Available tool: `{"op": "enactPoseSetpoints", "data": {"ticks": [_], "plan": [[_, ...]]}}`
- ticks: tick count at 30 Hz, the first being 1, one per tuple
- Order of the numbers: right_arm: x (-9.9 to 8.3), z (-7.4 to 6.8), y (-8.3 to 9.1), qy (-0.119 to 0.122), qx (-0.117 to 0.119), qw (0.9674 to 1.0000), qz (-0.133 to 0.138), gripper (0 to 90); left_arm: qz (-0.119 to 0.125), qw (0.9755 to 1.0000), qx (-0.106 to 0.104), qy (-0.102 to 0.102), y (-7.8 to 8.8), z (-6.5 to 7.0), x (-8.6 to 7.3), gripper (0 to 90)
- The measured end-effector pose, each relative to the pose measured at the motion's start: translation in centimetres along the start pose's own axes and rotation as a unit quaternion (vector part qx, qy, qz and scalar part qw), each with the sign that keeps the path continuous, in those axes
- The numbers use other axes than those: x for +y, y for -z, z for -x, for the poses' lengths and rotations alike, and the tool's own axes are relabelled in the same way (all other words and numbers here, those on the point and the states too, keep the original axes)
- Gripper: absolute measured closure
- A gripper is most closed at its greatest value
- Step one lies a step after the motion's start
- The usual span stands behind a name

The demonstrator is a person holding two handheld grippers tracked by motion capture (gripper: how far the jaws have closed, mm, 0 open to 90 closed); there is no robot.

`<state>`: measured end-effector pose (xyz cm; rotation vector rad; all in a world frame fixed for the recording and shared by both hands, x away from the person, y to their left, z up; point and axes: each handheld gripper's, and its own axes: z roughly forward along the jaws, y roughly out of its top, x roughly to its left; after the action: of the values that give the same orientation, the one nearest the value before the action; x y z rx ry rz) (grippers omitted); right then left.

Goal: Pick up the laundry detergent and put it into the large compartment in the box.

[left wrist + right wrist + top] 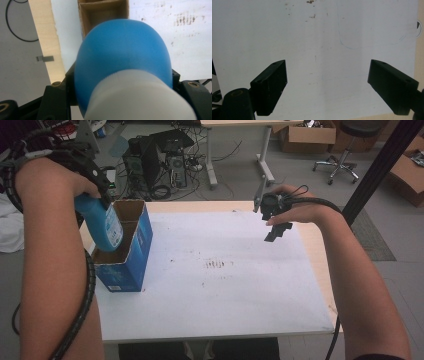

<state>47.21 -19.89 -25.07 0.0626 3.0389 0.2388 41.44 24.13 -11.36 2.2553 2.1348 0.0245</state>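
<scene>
My left gripper (102, 200) is shut on a blue bottle (104, 226) with a white cap and a label. The bottle hangs bottom-down over the open top of a blue cardboard box (131, 255) at the table's left edge. In the left gripper view the blue bottle (125, 60) is seen from its cap end, with the box's brown divided inside (103, 11) beyond it. My right gripper (278, 231) is held above the table's far right part, open, with nothing between its jaws; in the right gripper view my right gripper (328, 85) looks down on bare white surface.
A white sheet (215, 275) covers the wooden table (320, 255), with small brown stains near its middle. Behind the table stand computer towers (155, 160) with cables on the floor, another table's leg, cardboard boxes and an office chair (345, 155). A black post (380, 165) rises at the right.
</scene>
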Motion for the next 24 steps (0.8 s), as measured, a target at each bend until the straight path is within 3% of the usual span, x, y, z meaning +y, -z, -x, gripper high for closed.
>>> {"op": "enactPoseSetpoints", "data": {"ticks": [24], "plan": [[0.3, 0.2, -0.5, 0.0, 0.004, 1.0, -0.006, 16.1, -0.036, 0.9992, -0.008, -0.018, -9.1, -1.0, 1.6, 39.3]]}}
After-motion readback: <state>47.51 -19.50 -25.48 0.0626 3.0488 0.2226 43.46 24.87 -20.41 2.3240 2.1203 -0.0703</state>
